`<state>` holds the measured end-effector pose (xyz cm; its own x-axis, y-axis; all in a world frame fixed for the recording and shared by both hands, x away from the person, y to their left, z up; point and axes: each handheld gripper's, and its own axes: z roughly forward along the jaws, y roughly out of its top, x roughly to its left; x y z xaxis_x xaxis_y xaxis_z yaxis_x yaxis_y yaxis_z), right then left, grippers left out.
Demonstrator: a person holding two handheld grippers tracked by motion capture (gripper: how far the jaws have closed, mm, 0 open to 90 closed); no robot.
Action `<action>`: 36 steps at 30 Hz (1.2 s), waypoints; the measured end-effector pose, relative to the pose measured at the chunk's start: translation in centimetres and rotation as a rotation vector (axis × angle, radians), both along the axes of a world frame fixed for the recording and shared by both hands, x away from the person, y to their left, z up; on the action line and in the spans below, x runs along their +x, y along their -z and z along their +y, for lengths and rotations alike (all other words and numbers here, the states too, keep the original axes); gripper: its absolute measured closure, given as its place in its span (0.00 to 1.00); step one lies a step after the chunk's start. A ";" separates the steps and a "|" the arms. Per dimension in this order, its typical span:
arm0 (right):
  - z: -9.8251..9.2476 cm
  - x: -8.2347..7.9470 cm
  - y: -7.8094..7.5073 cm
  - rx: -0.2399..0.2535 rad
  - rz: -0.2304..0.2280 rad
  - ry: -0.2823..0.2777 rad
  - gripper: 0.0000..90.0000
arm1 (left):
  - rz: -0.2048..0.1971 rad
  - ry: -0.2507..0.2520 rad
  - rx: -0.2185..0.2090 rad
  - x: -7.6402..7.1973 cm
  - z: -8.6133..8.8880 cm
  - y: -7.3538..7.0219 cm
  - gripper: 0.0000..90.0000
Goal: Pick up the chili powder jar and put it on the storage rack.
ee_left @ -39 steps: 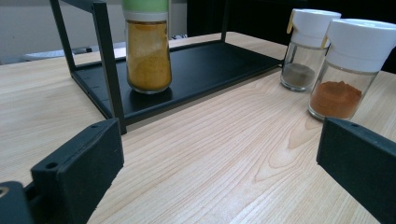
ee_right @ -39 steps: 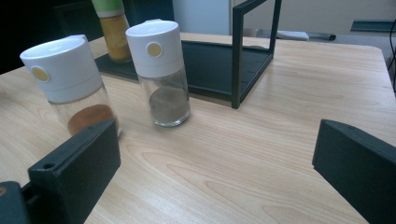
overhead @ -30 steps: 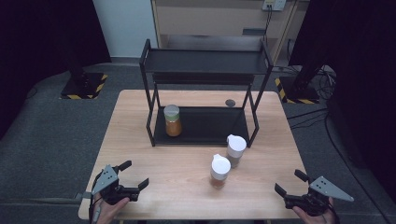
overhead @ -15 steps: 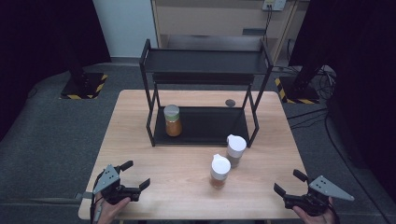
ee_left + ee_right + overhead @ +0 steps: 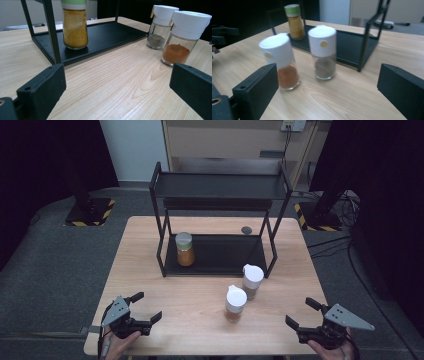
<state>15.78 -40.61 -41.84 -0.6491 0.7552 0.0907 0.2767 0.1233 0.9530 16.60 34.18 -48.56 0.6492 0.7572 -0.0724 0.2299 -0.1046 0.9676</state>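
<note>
While both grippers hover at near table edge, jaws wide, nothing held: left gripper (image 5: 142, 307), right gripper (image 5: 305, 312). Red-spice jar (image 5: 235, 303) upright on table (image 5: 150, 270), between grippers. Grey-spice jar (image 5: 252, 281) just beside it, near rack (image 5: 220, 185). Yellow-spice jar (image 5: 185, 249) on rack's lower shelf.

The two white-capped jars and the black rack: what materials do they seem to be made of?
The two white-capped jars look like clear glass or hard plastic, since the powder shows through, with matte white plastic caps. The black rack seems to be painted metal: thin straight bars, flat shelves and a dull, even finish.
</note>
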 end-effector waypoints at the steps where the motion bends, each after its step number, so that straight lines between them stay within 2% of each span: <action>1: 0.3 0.1 -0.2 -0.004 -0.005 -0.009 0.05 | 0.000 0.000 -0.002 0.0 0.0 0.0 0.00; 6: 1.6 0.7 -1.4 -0.019 -0.012 -0.052 0.05 | 0.001 0.000 0.001 0.0 0.1 0.0 0.00; 14: 3.8 1.5 -2.9 -0.045 -0.012 -0.085 0.05 | 0.002 0.000 -0.001 0.1 0.0 0.1 0.00; 21: 5.9 2.7 -4.1 -0.086 -0.003 -0.131 0.05 | 0.003 0.001 0.008 0.1 0.0 0.0 0.00; 29: 8.3 4.3 -4.3 -0.110 0.026 -0.180 0.05 | 0.006 0.003 0.007 0.2 0.0 0.0 0.00; 36: 9.8 5.1 -4.0 -0.103 0.044 -0.197 0.05 | 0.006 0.001 0.008 0.1 0.0 0.0 0.00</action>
<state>20.87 -30.78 -37.83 -0.7822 0.6210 0.0512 0.2783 0.2747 0.9204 16.71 34.19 -48.54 0.6493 0.7573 -0.0701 0.2352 -0.1122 0.9655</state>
